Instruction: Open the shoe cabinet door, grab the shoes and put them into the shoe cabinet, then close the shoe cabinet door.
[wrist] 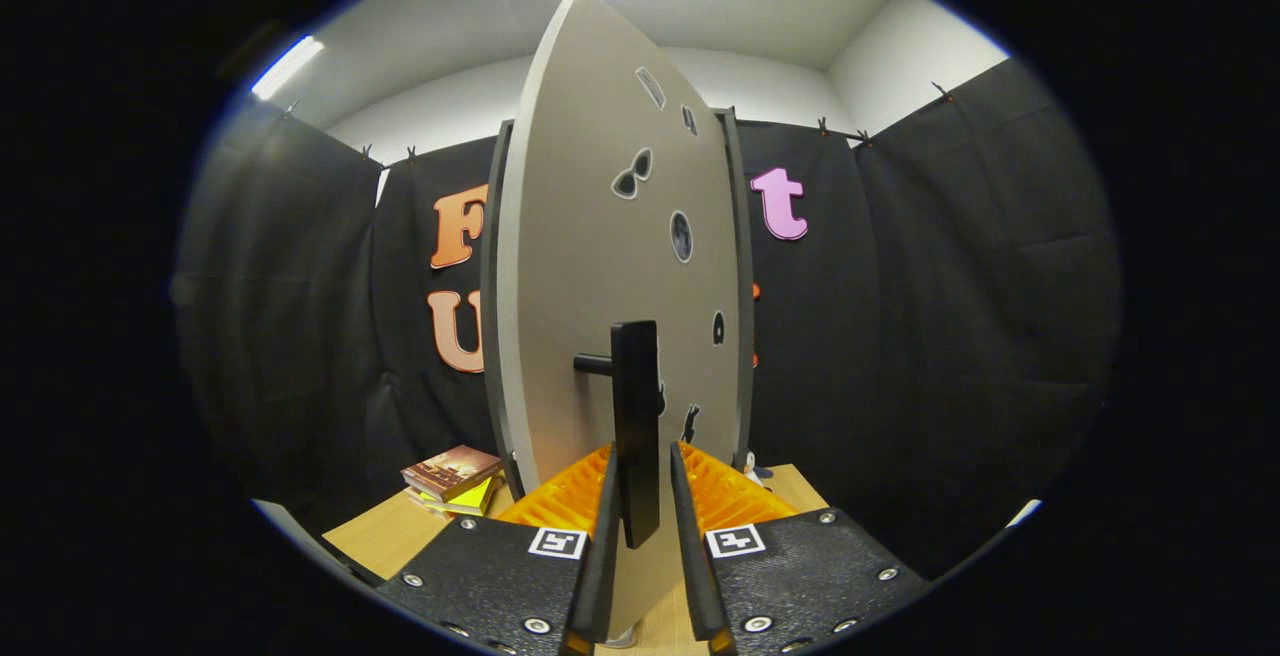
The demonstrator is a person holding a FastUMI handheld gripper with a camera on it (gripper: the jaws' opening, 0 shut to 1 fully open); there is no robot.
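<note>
Grey board fills the middle of the gripper view: it is the shoe cabinet door (600, 266), seen nearly edge-on and standing away from the dark cabinet frame (493, 336) behind it. Several small dark stickers (681, 235) dot its face. A black bar handle (637, 426) stands upright on the door, joined to it by a short black post on its left side.

The gripper (640, 506) sits right at this handle. Its 2 fingers (604, 556) rise on either side of the bar's lower part, with the bar between them. The jaws are drawn in narrow around the handle, yet a thin gap seems to remain on each side, so I cannot tell whether both fingers truly press on it.

Just beyond the fingers, at the foot of the door, lies something orange and ribbed (560, 496); what it is I cannot tell. Everything stands on a light wooden table (385, 536). To the left of the door, near its base, a small stack of books (452, 478) rests on the table, a brown one on top and a yellow one beneath. Black cloth hangs behind as the booth wall (290, 336).
</note>
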